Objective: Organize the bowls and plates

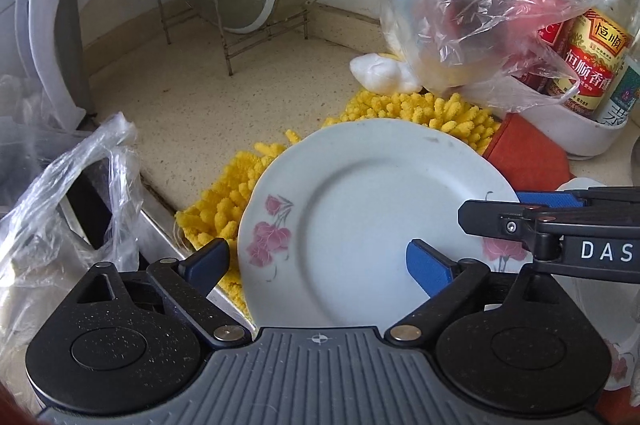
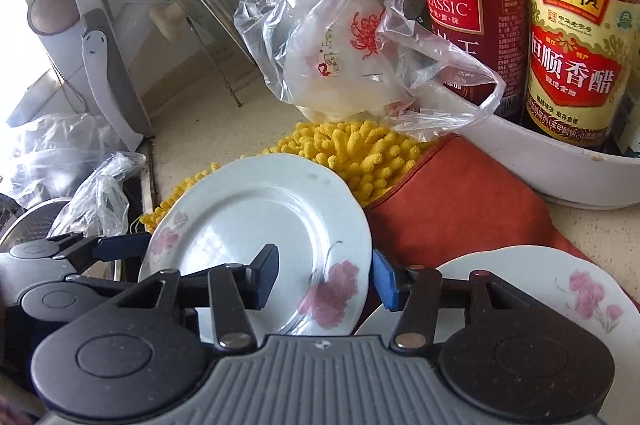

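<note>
My left gripper (image 1: 318, 267) is spread wide astride the flowered plate (image 1: 372, 217), whose rim reaches out to 12 o'clock over the yellow mat (image 1: 224, 209). My right gripper (image 2: 326, 275) straddles that plate's 3 o'clock edge, pads apart, not pinching. I judge I should close squarely on the rim and lift level toward the second plate (image 2: 532, 289) at 4 o'clock. The plastic bag (image 2: 352, 37) and vinegar bottle (image 2: 576, 57) crowd 1 o'clock.

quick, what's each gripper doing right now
Left gripper: open, straddling the plate's left rim.
Right gripper: open around the same plate's right rim.
</note>
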